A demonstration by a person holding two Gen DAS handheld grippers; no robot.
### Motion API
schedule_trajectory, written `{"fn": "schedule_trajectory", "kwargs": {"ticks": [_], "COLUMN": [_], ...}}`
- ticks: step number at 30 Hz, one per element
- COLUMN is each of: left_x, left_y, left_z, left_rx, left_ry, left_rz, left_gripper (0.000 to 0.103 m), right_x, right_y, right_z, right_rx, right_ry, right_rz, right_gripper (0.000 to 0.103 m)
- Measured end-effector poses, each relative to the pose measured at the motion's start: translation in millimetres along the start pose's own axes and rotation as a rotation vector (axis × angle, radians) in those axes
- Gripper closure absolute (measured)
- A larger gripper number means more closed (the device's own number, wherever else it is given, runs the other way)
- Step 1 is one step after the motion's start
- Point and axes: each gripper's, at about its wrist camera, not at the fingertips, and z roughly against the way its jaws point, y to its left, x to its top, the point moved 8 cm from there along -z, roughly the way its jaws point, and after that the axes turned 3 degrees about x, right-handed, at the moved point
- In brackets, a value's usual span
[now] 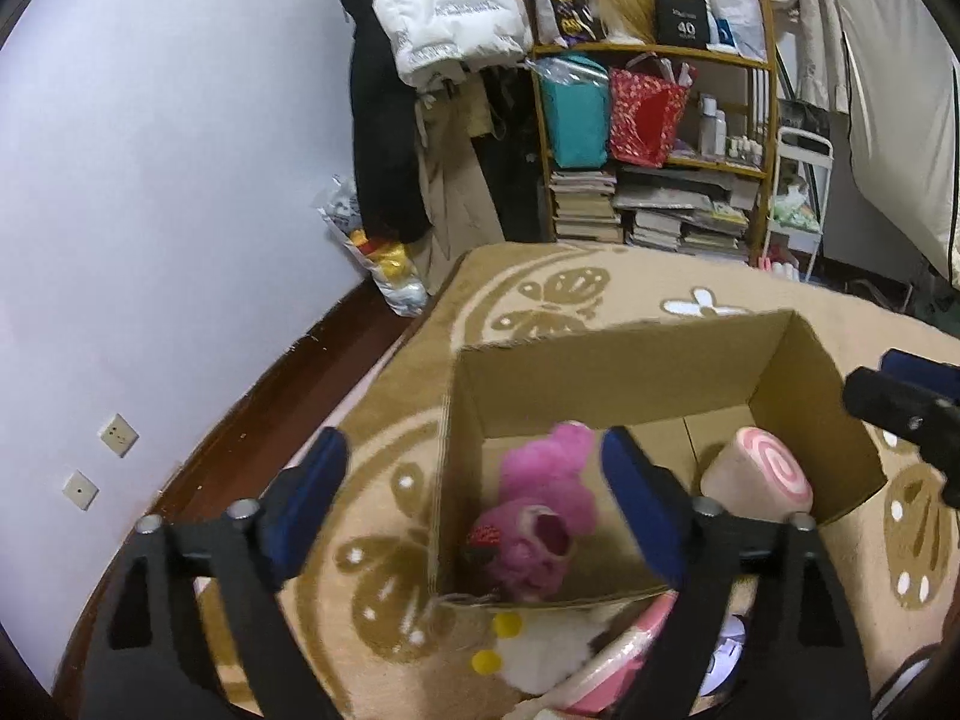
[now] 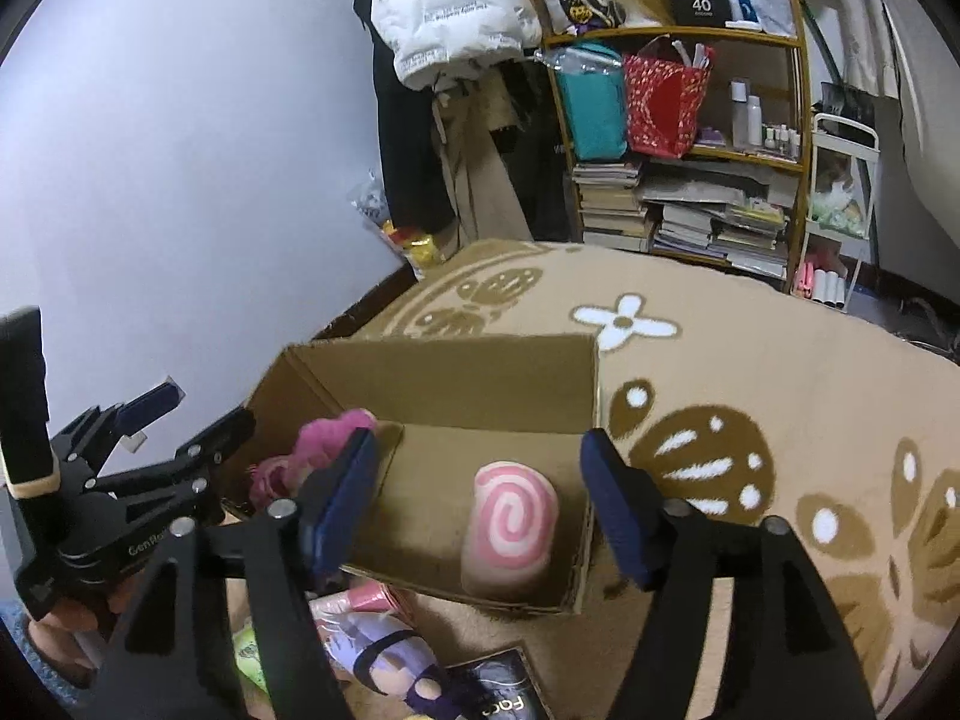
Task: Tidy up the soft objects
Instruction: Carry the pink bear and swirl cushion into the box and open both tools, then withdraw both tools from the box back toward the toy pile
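- Landmark: the open cardboard box (image 1: 648, 396) on the patterned rug (image 2: 780, 372); I place everything against it.
- My left gripper (image 1: 474, 510) hovers over the box's left wall, jaws spread wide and holding nothing.
- Inside the box at its left end lies the pink plush toy (image 1: 543, 516), face up and slumped against that wall.
- Inside at the right end lies the pink-swirl roll cushion (image 2: 510, 525), on its side, apart from the plush.
- My right gripper (image 2: 480, 510) hovers above the box's near rim over the roll cushion, jaws wide apart and empty too.
- Outside the box, just beside its near wall, more soft things wait: a white plush with yellow pompoms (image 1: 540, 654) and a doll in a purple outfit (image 2: 384, 654). A dark booklet (image 2: 498, 684) lies next to the doll.
- As I judge it, two items are stowed and the next step is picking one from the near side.
- To do that well, I would draw back from the box, drop low over the doll or white plush, and pinch its bulkiest part so the fabric does not slip.
- I would lift clear of the near rim, since the cardboard looks light enough to tip if snagged, and release in the bare floor between the two stowed toys.
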Motion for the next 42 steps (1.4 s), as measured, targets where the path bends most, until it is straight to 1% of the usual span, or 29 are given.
{"fn": "schedule_trajectory", "kwargs": {"ticks": [1, 3, 9, 13, 17, 21, 27, 33, 38, 42], "left_x": [1.3, 3.9, 2.5, -2.9, -11.5, -16.5, -38.3, -61.7, -76.7, -88.0], "left_y": [4.2, 13.6, 41.1, 53.1, 61.2, 64.1, 58.3, 49.3, 42.7, 38.3], "left_z": [3.8, 11.6, 38.5, 53.3, 67.7, 84.8, 96.7, 98.3, 94.7, 85.8], "left_rx": [0.007, 0.024, 0.048, 0.062, 0.057, 0.095, 0.079, 0.056, 0.033, -0.001], "left_ry": [-0.006, -0.015, -0.032, -0.030, 0.000, -0.008, 0.029, 0.086, 0.129, 0.183], "left_rz": [0.006, 0.024, 0.076, 0.094, 0.111, 0.088, 0.062, 0.059, 0.060, 0.082], "left_gripper": [0.006, 0.003, 0.001, 0.000, 0.000, 0.000, 0.000, 0.000, 0.000, 0.000], "right_x": [1.3, 4.3, 8.4, 6.4, 3.1, -5.1, -21.6, -42.4, -65.1, -85.5], "right_y": [0.2, 0.6, 2.4, 6.2, 10.8, 15.0, 18.5, 24.8, 26.5, 25.7], "right_z": [3.7, 11.7, 33.6, 48.8, 64.5, 79.0, 92.5, 91.7, 82.4, 70.3], "right_rx": [0.002, 0.002, -0.004, -0.013, -0.023, -0.029, -0.035, -0.046, -0.054, -0.058], "right_ry": [-0.004, -0.019, -0.034, -0.041, -0.049, -0.053, -0.044, -0.016, 0.030, 0.080], "right_rz": [-0.003, -0.008, -0.021, -0.012, -0.004, -0.006, -0.022, -0.010, -0.012, -0.014], "right_gripper": [0.018, 0.011, 0.005, 0.005, 0.005, 0.005, 0.005, 0.005, 0.005, 0.005]}}
